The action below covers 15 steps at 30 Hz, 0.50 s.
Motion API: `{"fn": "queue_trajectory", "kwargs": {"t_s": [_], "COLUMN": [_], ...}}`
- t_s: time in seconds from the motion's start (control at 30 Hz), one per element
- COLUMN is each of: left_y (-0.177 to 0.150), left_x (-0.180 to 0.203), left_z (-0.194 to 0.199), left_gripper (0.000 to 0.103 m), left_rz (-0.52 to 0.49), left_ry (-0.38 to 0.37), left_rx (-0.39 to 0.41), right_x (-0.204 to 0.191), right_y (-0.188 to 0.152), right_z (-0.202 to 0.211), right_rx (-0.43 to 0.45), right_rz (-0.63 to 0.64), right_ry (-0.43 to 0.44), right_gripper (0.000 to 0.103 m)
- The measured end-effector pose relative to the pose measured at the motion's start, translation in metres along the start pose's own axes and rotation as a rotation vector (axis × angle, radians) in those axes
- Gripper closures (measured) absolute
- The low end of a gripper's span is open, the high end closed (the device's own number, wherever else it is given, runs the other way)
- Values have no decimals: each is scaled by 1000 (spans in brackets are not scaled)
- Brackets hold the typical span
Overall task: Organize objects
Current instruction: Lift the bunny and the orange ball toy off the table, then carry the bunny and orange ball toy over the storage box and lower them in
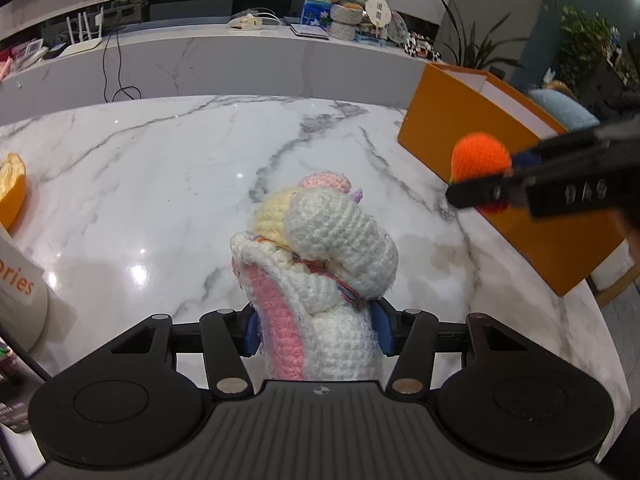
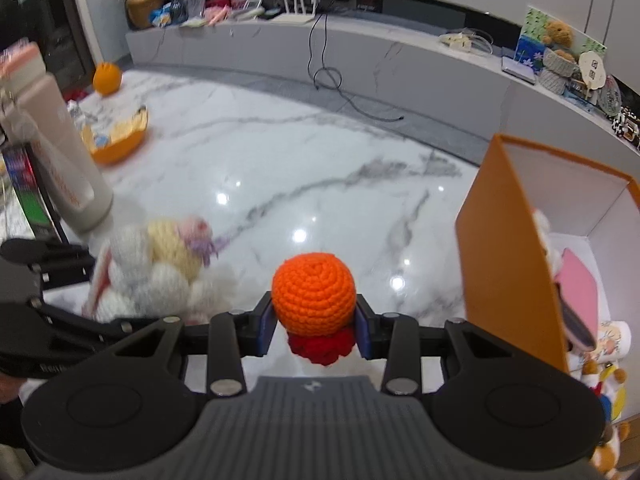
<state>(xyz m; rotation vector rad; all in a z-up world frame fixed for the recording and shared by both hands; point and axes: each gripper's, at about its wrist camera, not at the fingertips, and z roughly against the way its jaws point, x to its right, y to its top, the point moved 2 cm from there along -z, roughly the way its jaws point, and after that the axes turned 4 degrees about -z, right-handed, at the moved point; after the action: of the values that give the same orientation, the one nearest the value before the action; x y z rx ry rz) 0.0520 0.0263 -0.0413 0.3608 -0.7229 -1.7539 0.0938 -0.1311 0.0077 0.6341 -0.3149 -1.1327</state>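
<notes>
I have both tools loaded. My left gripper [image 1: 316, 334] is clamped on the crocheted rabbit [image 1: 320, 264], the blue pads pinching only its lower body while the head and limbs bulge well beyond the fingertips. My right gripper [image 2: 316, 330] is closed on the orange and red crocheted toy [image 2: 314, 304], the orange ball sitting at and above the fingertips and the red part just below, between the pads.

The orange box [image 2: 504, 264] stands ahead and to the right of my right fingers, its near wall upright and the inside already holding other things.

My worries: the rabbit is soft and top-heavy, so it may sag or slip out if I swing it fast. The right toy is gripped near its narrow waist and could squeeze free. Bringing both in together, I risk clipping the box wall or knocking tools.
</notes>
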Motion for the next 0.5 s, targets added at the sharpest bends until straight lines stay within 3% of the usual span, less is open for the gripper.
{"fn": "queue_trajectory", "kwargs": {"t_s": [0.2, 0.5], "left_y": [20, 74], "left_x": [10, 60], "left_z": [8, 15], "left_gripper": [42, 42], "left_rz": [-7, -106], "left_ry": [22, 30], "left_rx": [6, 45], "right_x": [12, 46], "right_y": [9, 23], "right_z": [18, 46], "right_rx": [48, 125], "right_rz": [-27, -103], "right_ry": [3, -17], "right_gripper": [62, 62]}}
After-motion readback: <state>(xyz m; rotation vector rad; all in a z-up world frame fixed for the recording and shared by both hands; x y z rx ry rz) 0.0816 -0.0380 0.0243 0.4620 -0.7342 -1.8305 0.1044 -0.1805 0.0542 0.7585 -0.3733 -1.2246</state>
